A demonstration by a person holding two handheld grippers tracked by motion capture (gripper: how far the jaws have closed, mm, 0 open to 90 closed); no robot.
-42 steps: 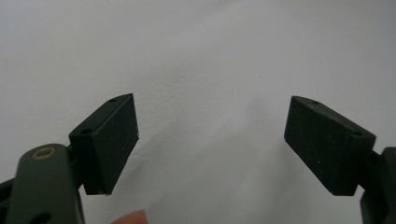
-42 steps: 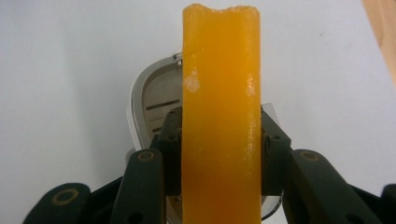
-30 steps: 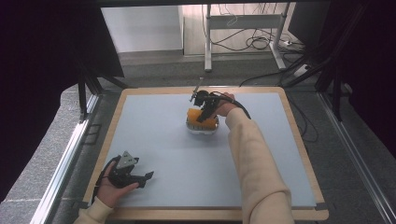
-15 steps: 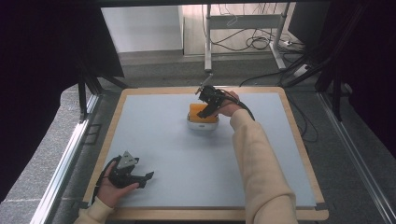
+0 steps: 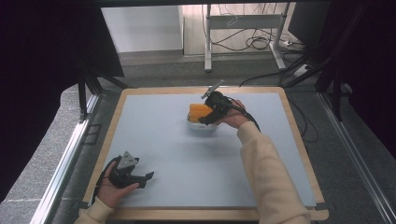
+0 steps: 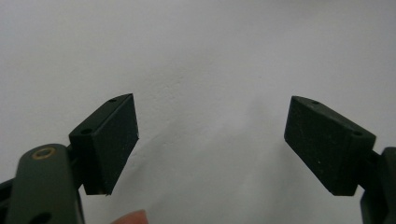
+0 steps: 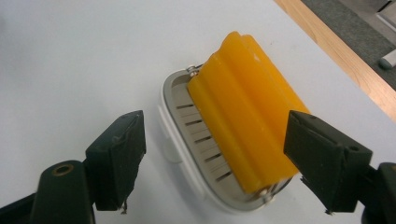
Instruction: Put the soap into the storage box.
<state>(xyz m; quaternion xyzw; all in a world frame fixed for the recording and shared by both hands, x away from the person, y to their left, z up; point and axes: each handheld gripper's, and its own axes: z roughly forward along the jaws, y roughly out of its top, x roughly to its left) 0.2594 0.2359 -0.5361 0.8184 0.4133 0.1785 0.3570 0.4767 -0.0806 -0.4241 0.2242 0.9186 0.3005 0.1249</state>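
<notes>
Your right gripper (image 7: 212, 161) hangs just above the orange soap bar (image 7: 245, 112), and its jaws have just been opening: they stand wide apart now, the pads off the bar, which lies tilted on the slotted grid of the white soap dish (image 7: 180, 149) just ahead of the tips and a little toward the right-hand jaw. In the high view that dish (image 5: 201, 125) sits on the pale blue table (image 5: 187, 158) toward its far side, with your right gripper (image 5: 208, 117) just at its right edge, while your left gripper (image 5: 145, 177) rests well apart at the near left corner, jaws spread over bare tabletop. No brand, label or lettering can be read on the bar or the dish.
</notes>
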